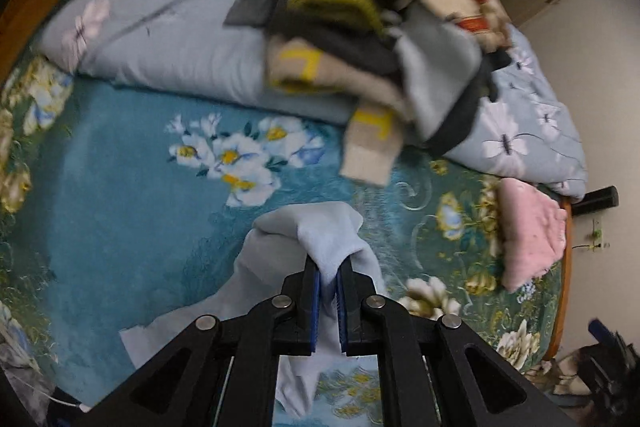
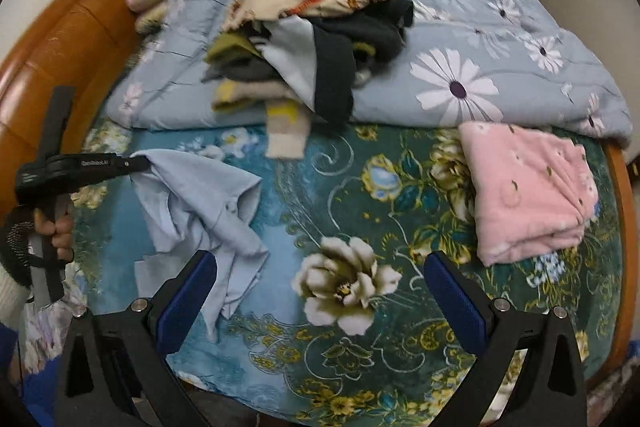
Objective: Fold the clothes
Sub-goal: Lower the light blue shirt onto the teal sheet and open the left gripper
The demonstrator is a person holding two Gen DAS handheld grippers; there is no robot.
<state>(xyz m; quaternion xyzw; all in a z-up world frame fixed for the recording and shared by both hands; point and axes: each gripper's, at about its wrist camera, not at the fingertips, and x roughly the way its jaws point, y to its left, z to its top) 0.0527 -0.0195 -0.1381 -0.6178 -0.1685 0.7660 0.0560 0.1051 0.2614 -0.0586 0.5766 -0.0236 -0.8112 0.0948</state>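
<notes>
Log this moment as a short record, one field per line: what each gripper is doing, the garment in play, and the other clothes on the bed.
left gripper: shut on light blue garment
right gripper: open, empty, above the floral bedspread
light blue garment: crumpled, unfolded, one edge lifted
pink garment: folded, at the bed's right edge
clothes pile: unfolded, heaped on the grey-blue quilt

You have open bedspread mid-bed; the clothes pile blocks the far side, the pink folded garment the right edge.
</notes>
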